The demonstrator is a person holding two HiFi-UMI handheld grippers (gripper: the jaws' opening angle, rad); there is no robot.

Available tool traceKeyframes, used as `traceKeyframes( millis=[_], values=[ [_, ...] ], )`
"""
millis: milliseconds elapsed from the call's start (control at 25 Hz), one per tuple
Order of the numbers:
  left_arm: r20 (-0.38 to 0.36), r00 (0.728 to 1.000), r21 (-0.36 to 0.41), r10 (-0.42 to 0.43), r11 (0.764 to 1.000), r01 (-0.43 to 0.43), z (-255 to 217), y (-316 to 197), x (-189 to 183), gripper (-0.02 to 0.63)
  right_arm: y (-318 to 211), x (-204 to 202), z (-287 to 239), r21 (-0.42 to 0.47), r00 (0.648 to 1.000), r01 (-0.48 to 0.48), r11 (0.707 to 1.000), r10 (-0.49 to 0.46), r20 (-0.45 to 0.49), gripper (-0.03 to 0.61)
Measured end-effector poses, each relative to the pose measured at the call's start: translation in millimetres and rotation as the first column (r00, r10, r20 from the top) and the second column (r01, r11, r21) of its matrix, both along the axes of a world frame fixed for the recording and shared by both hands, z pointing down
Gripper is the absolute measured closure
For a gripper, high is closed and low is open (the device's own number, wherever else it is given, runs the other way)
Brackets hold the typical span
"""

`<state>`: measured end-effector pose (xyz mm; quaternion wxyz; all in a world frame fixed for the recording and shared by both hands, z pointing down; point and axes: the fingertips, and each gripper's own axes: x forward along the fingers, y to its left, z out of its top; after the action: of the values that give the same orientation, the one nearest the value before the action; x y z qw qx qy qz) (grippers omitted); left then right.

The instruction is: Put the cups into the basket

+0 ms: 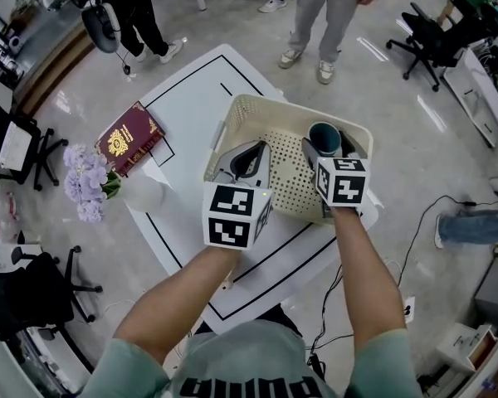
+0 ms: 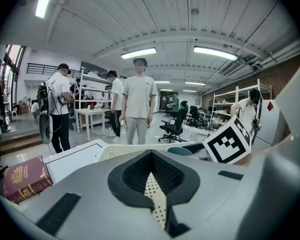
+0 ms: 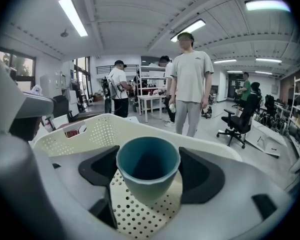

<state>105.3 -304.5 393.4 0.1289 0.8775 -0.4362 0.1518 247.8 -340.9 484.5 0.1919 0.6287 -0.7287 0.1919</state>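
Observation:
A cream perforated basket stands on the white table. My right gripper is shut on a teal cup, held upright over the basket's far right part. In the right gripper view the cup sits between the dark pads of that gripper, with the basket's holed floor below and its rim behind. My left gripper hangs over the basket's left half, shut and empty. In the left gripper view its jaws nearly meet, and the basket rim and teal cup show beyond.
A dark red book lies on the table's left side. Purple flowers in a white vase stand at the left edge. People stand beyond the table's far end. Office chairs are at the right.

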Motion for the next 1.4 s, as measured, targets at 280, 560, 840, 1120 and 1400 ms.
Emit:
traceKeyframes(
  millis=[280, 560, 840, 1120, 1400],
  values=[
    [0.006, 1.0, -0.006, 0.009, 1.0, -0.009, 5.0, -2.8, 2.3, 0.607, -3.8, 1.6, 20.7, -0.02, 1.0, -0.014, 1.0, 0.014, 0.002, 0.196],
    [0.003, 1.0, -0.019, 0.013, 1.0, -0.013, 10.2, -4.1, 4.1, 0.607, -5.6, -0.8, 23.2, -0.028, 1.0, 0.009, 1.0, -0.009, 0.003, 0.196],
    [-0.01, 1.0, -0.012, 0.018, 1.0, -0.018, 3.6, -3.3, 6.4, 0.607, -5.5, -2.9, 12.7, -0.014, 1.0, 0.03, 0.999, -0.03, -0.007, 0.196],
    [-0.024, 0.999, -0.002, 0.023, 1.0, -0.023, -2.6, -1.1, 8.2, 0.607, -5.8, -5.7, -23.2, 0.057, 0.999, 0.032, 0.998, -0.032, 0.0, 0.196],
    [-0.03, 0.999, 0.02, 0.023, 1.0, -0.022, -12.9, 3.0, 7.5, 0.607, 2.7, -12.3, -68.6, 0.134, 0.999, 0.031, 0.99, -0.03, -0.013, 0.196]
  ],
)
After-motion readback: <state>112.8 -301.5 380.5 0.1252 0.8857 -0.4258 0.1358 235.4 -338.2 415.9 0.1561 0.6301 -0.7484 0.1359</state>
